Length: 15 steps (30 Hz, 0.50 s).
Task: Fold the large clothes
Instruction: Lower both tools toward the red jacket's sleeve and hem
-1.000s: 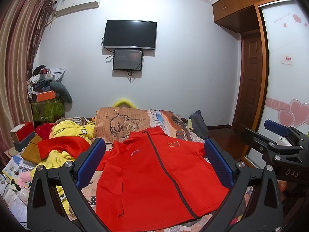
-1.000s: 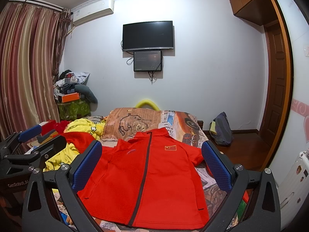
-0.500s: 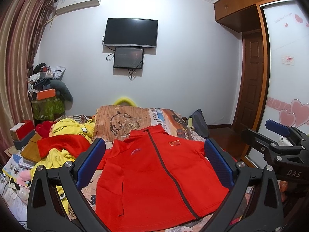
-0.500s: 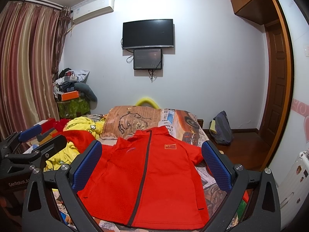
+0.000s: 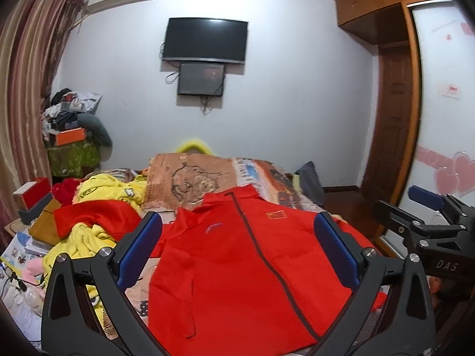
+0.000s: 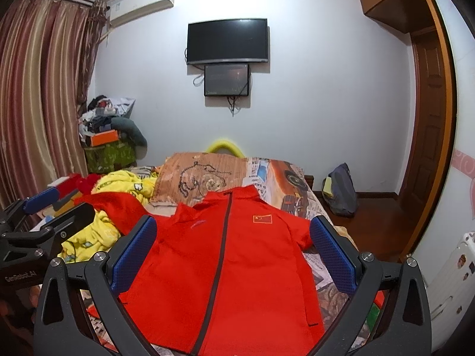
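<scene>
Both claws, left (image 5: pixel 237 249) and right (image 6: pixel 233 246), were held wide open and empty; nothing much had shifted, so the red jacket (image 6: pixel 225 270) lay flat on the bed (image 6: pixel 285 184), unfolded.

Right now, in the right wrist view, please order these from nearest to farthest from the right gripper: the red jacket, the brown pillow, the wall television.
1. Red jacket: directly below and ahead of the open right gripper, flat on the bed.
2. Brown pillow: beyond the jacket's collar.
3. Wall television: on the far wall.
</scene>
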Tool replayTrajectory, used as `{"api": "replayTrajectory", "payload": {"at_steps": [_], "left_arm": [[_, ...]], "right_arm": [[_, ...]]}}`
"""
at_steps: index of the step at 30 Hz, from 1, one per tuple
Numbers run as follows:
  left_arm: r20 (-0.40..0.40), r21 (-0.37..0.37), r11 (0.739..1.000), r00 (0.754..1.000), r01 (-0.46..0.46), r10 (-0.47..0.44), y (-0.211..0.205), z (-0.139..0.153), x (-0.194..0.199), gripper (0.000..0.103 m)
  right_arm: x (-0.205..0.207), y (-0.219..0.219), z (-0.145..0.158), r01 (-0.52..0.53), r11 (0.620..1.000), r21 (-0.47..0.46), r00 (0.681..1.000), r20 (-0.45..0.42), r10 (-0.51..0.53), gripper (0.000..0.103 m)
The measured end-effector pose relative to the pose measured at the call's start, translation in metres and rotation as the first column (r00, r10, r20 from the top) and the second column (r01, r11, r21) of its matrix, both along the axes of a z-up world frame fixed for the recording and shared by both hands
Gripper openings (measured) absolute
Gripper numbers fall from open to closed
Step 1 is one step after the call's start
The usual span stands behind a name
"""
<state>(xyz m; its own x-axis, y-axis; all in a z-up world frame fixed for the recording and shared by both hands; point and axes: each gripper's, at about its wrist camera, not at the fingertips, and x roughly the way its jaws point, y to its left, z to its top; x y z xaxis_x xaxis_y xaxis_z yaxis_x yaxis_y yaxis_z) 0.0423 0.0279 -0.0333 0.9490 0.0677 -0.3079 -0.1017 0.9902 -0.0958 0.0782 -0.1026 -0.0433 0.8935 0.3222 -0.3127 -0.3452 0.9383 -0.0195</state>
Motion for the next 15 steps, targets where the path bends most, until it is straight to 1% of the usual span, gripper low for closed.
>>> {"api": "replayTrajectory", "payload": {"at_steps": [6,8,13,15], "left_arm": [[-0.041,-0.04,0.996,0.996,-0.078,0.076,0.037,-0.017,0.036,0.103],[-0.054,-0.055,0.992,0.993,-0.109,0.106,0.055,-0.024,0.051,0.103],[-0.11,-0.062,0.988,0.985,-0.143,0.136,0.106,-0.041,0.087,0.103],[-0.136,-0.082,0.985,0.981,-0.153,0.141,0.13,-0.051,0.1,0.103]], "right_arm": [[0.035,0.019,-0.014,-0.016,0.999,-0.05,0.999,-0.053,0.013,0.102],[0.048,0.021,-0.019,-0.022,0.998,-0.065,0.998,-0.066,0.018,0.102],[0.086,0.036,-0.033,-0.028,0.99,-0.14,0.996,-0.082,0.017,0.102],[0.105,0.044,-0.04,-0.037,0.985,-0.168,0.995,-0.098,0.02,0.102]]}}
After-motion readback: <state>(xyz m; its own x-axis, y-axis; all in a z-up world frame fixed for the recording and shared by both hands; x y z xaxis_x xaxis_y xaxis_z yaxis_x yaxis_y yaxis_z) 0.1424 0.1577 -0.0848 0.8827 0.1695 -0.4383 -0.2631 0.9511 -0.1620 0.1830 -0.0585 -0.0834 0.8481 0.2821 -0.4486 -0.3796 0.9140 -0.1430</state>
